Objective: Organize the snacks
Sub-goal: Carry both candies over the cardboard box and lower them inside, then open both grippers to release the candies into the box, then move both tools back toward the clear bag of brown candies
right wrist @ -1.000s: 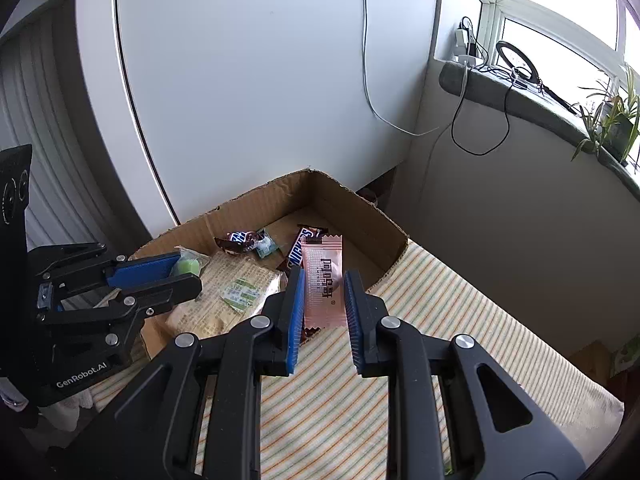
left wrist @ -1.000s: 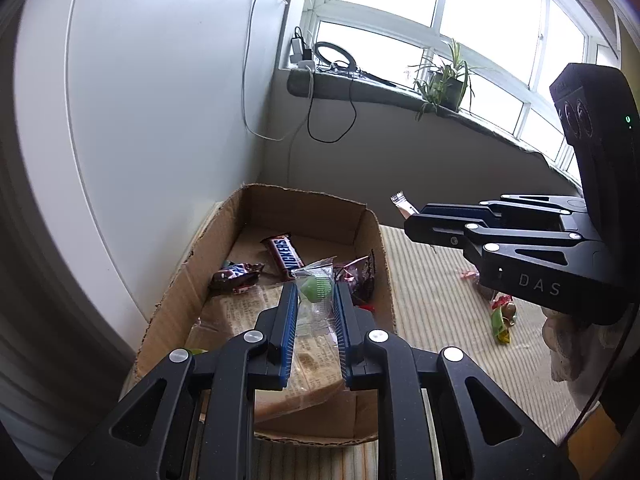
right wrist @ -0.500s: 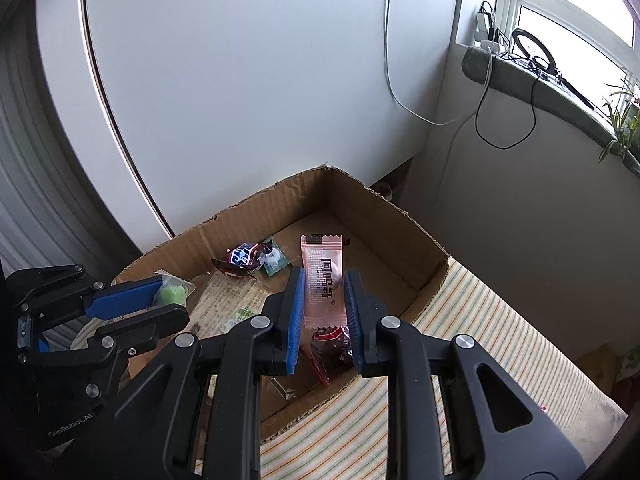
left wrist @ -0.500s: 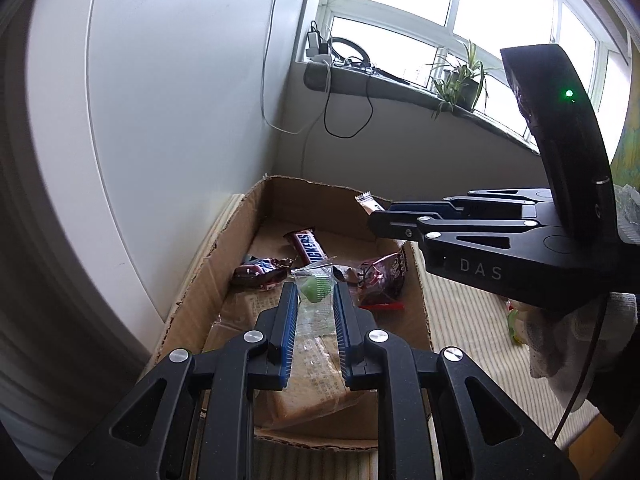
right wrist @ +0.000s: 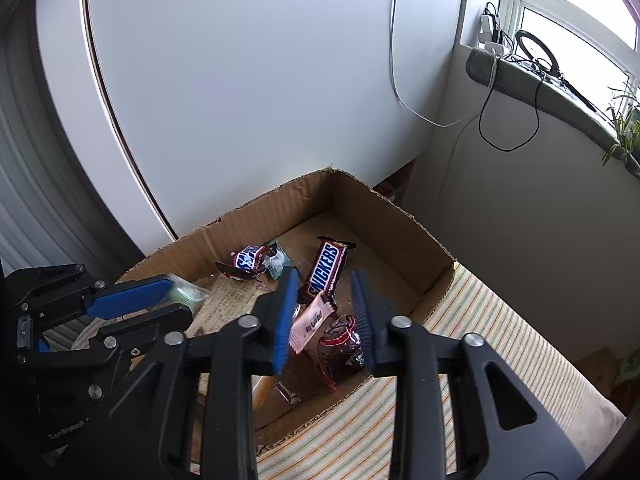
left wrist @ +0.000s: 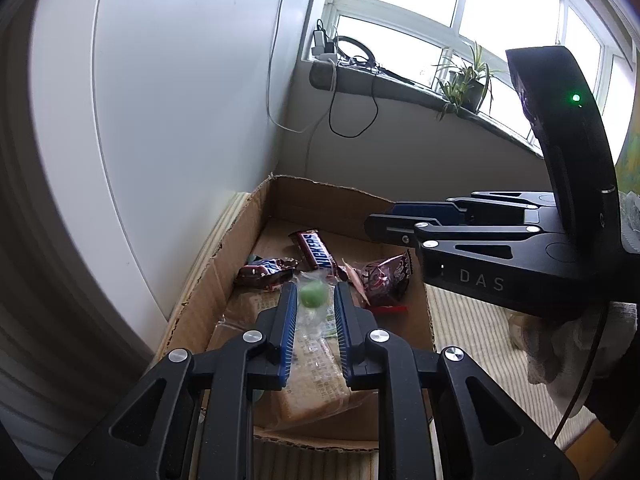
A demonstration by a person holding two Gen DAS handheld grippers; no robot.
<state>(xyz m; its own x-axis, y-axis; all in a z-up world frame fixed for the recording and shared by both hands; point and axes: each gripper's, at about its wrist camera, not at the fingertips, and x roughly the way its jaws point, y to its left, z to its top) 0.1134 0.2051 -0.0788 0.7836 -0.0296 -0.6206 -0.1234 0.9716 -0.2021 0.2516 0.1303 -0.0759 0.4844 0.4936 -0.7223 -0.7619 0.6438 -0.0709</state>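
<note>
Cardboard box: sits on the striped cloth against the white wall, open top, both tongs poised over it.
Right gripper: over the box's near right corner; its jaws have just been opening and stand apart, pressing on nothing.
Left gripper: above the box's near left part, clamped on a clear-wrapped green candy.
Snickers bar: flat on the box floor, long axis running toward the far wall.
Pink wafer packet: loose between the right blue pads, apparently dropping; tilted, long axis slanting up to the right, just above the dark red packet.
Coming move: the green candy hangs directly over the box floor, so the left tongs likely only need to part.
</note>
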